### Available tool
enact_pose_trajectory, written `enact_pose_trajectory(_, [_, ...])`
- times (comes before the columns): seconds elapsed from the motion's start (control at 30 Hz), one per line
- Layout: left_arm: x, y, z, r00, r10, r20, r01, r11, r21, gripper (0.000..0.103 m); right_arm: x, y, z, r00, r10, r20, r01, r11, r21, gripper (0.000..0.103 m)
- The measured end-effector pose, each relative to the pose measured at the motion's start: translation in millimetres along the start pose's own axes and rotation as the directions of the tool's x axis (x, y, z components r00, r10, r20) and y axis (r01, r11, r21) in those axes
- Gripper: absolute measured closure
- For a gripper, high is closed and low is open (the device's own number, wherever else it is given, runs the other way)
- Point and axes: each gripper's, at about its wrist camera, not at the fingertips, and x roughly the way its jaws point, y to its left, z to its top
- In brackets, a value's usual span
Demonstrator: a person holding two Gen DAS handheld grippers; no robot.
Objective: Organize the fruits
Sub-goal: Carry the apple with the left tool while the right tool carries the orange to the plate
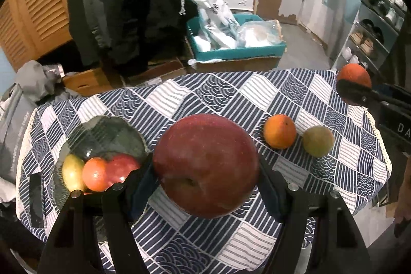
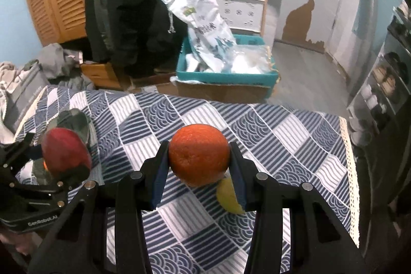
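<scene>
Dim, even indoor light fills both wrist views, cool in tone, with no single source visible. Soft shadows fall under the fruit on the patterned tablecloth (image 1: pixel 205 94). Faint sheen marks the red apple (image 1: pixel 205 166) at centre and the orange (image 2: pixel 199 158) in the right wrist view. Fisheye distortion bends the table edge and walls, and black vignetting fills all 4 corners. Fruit at lower left of the left wrist view looks soft and blurred; background detail is grainy.

Glossy smooth apple (image 1: pixel 205 166); pebbly matt orange (image 2: pixel 199 158); bowl (image 1: pixel 102 135) seemingly glass.
</scene>
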Motion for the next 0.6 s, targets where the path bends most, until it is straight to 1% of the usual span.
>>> enact_pose_trajectory(0.37, [-12.3,41.2,-4.2,0.999,0.045,0.025,-0.043,0.997,-0.056,0.028,7.1,46.3,19.5,0.999,0.04,0.008,-0.039,0.998,-0.052,0.059])
enact_pose_trajectory(0.6, [-8.6,74.2,-12.1,0.997,0.075,0.008,-0.074,0.991,-0.11,0.028,17.6,77.6,32.4,0.997,0.081,0.008,-0.08,0.994,-0.075,0.059])
